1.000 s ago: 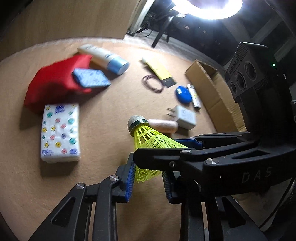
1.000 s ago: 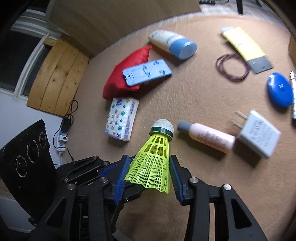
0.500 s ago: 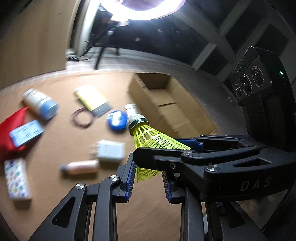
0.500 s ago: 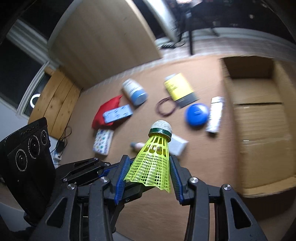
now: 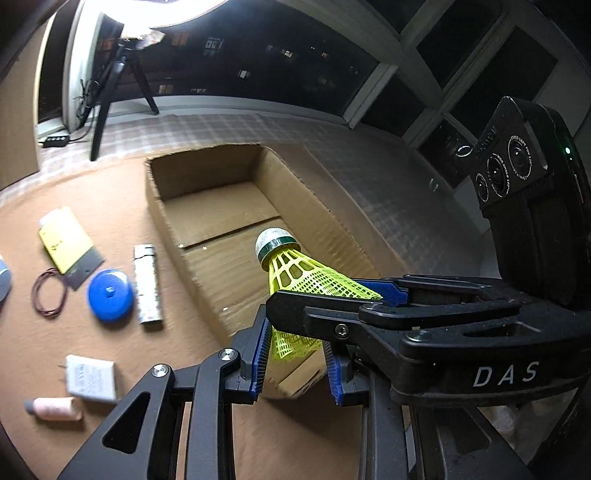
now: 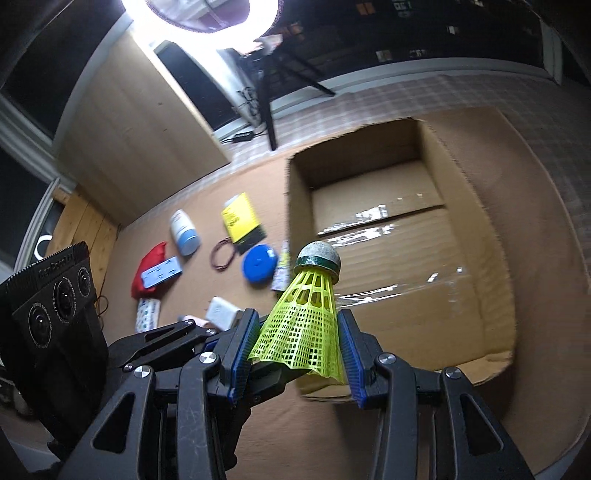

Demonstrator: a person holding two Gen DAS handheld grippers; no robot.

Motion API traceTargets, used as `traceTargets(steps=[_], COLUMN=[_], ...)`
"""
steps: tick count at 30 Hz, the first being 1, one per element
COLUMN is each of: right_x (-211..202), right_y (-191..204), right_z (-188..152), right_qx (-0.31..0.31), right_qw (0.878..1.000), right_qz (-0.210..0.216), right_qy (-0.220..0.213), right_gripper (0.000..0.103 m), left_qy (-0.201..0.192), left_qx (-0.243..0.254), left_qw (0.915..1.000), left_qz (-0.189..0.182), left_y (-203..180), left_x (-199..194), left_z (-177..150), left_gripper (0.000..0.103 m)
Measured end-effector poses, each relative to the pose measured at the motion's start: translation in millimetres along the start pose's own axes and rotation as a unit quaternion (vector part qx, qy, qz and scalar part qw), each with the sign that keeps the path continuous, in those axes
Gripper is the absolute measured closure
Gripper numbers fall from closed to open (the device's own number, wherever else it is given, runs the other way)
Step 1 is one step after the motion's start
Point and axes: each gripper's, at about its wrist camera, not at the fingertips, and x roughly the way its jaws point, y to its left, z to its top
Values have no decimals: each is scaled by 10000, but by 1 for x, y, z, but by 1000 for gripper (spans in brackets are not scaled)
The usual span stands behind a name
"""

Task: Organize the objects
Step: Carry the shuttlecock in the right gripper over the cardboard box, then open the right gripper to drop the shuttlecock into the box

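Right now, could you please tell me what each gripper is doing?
Left gripper: jaws closed on the skirt of the yellow shuttlecock.
Right gripper: jaws closed on the same yellow shuttlecock, across the left one.

A bright round ring lamp (image 6: 201, 9) glares at the top; elsewhere dim, small floor items motion-blurred, fisheye-curved edges vignetted black.

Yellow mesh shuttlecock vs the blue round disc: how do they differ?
The yellow mesh shuttlecock is held aloft between jaws, over the cardboard box; the blue round disc lies flat on the tan mat, left of the box. The shuttlecock is a perforated cone with a grey cap; the disc is solid. Neither rests in the box.
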Motion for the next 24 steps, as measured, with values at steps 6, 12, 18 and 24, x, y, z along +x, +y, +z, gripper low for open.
traceTargets(steps=[6, 12, 18, 24], right_x=[2, 0, 0, 3], right_y=[-8, -7, -1, 17], right_z=[4, 6, 6, 6], right_qx=[-20, -67, -51, -127], right_qw=[9999, 9992, 9993, 9996], right_qz=[-98, -385, -342, -213], right_qy=[28, -74, -126, -157], right_gripper=[63, 48, 47, 47], left_qy=[57, 40, 14, -44], left_qx=[44, 70, 34, -107], left_qw=[10000, 9997, 9994, 9988], left_qz=[35, 247, 346, 468], left_y=[-6, 3, 14, 36], left_x=[12, 8, -6, -35], left_z=[4, 4, -1, -15], left_gripper=[74, 30, 30, 30])
